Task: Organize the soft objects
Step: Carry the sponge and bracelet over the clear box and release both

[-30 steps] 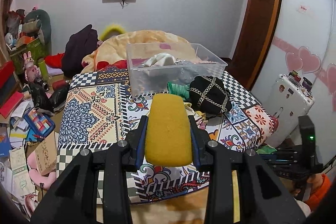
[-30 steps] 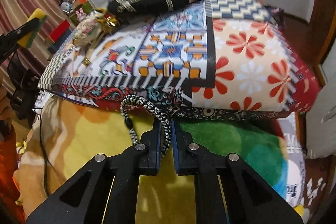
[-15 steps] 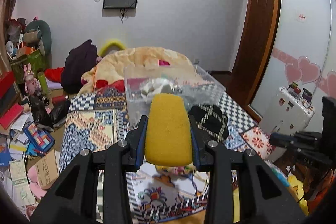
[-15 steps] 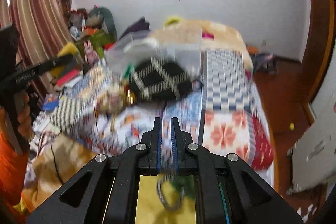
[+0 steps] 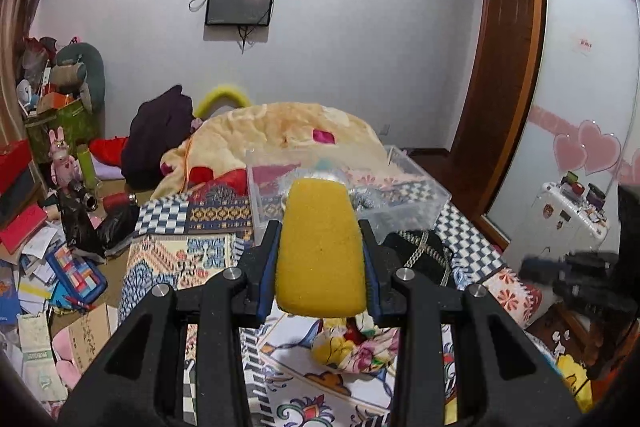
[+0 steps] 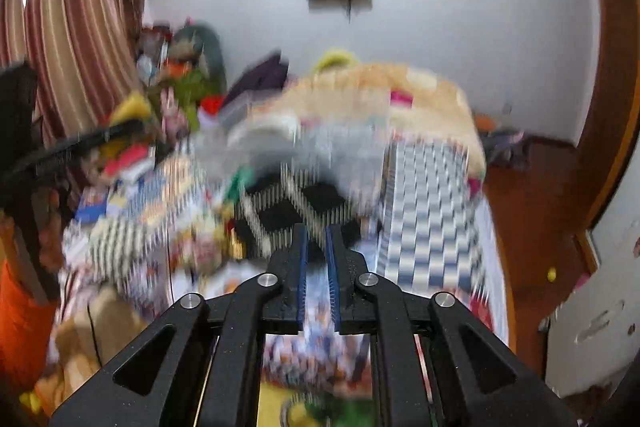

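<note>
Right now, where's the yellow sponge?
Left wrist view, centre: the yellow sponge is clamped in the left claw, held above the patterned bedspread, in front of the clear plastic bin.

bin (image 5: pixel 400 205) on bed (image 5: pixel 180 223), bag (image 5: pixel 424 251) before bin

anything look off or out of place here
Soft items lie loose on the bed outside the clear bin: a black chain-trimmed pouch and a floral bundle. The left gripper holds a yellow sponge. The right view is too blurred to judge.
</note>
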The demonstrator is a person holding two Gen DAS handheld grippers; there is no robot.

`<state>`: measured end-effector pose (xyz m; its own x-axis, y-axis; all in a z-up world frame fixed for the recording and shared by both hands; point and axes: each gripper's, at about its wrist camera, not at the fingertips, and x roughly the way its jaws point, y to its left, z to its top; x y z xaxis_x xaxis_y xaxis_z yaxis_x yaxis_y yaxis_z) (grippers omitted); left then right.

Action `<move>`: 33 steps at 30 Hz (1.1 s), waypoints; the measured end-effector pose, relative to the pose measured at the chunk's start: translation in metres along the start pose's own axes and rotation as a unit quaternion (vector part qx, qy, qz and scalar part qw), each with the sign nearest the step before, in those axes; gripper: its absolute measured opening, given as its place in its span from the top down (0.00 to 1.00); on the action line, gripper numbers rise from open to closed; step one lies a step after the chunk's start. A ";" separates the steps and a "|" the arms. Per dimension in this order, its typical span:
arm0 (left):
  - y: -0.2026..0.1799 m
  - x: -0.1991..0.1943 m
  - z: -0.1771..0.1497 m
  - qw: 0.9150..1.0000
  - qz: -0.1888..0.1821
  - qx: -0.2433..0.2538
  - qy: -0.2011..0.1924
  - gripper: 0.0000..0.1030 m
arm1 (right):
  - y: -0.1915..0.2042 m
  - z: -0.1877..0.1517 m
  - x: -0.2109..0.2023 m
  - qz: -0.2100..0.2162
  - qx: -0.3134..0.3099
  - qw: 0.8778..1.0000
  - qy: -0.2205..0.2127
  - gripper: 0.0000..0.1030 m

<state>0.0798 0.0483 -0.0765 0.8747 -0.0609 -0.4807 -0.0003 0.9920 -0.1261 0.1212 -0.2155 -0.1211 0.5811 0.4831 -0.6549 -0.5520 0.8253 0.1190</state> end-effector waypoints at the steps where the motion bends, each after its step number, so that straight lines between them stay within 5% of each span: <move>1: 0.001 0.002 -0.004 1.000 -0.001 -0.001 0.007 0.65 | -0.003 -0.014 0.004 -0.002 0.006 1.000 0.023 0.68; 3: 0.001 0.004 -0.008 1.000 -0.001 -0.001 0.015 0.65 | -0.007 -0.031 0.007 -0.002 0.013 0.999 0.049 0.41; 11: 0.002 0.004 -0.019 0.999 -0.008 -0.015 0.034 0.65 | -0.003 -0.087 0.039 0.053 0.003 0.982 0.181 0.37; 14: 0.000 -0.001 -0.020 0.999 -0.007 -0.012 0.030 0.65 | -0.005 -0.100 0.055 0.044 0.005 0.977 0.210 0.37; 16: -0.001 -0.003 -0.019 1.000 -0.006 -0.010 0.028 0.65 | -0.011 -0.106 0.059 0.054 0.024 0.976 0.211 0.48; 18: -0.001 -0.005 -0.018 1.000 -0.004 -0.009 0.026 0.65 | -0.015 -0.109 0.057 0.069 0.041 0.976 0.204 0.73; 21: -0.002 -0.005 -0.017 1.000 -0.004 -0.009 0.025 0.65 | -0.009 -0.109 0.046 0.061 0.035 0.980 0.188 0.91; 33: -0.009 -0.008 0.000 1.000 -0.005 0.005 -0.001 0.65 | 0.011 -0.046 -0.012 0.017 -0.028 0.997 0.065 0.92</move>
<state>0.0729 0.0398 -0.0713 0.8760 -0.0711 -0.4771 0.0139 0.9924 -0.1223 0.0811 -0.2255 -0.1462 0.4813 0.4664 -0.7422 -0.6050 0.7894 0.1037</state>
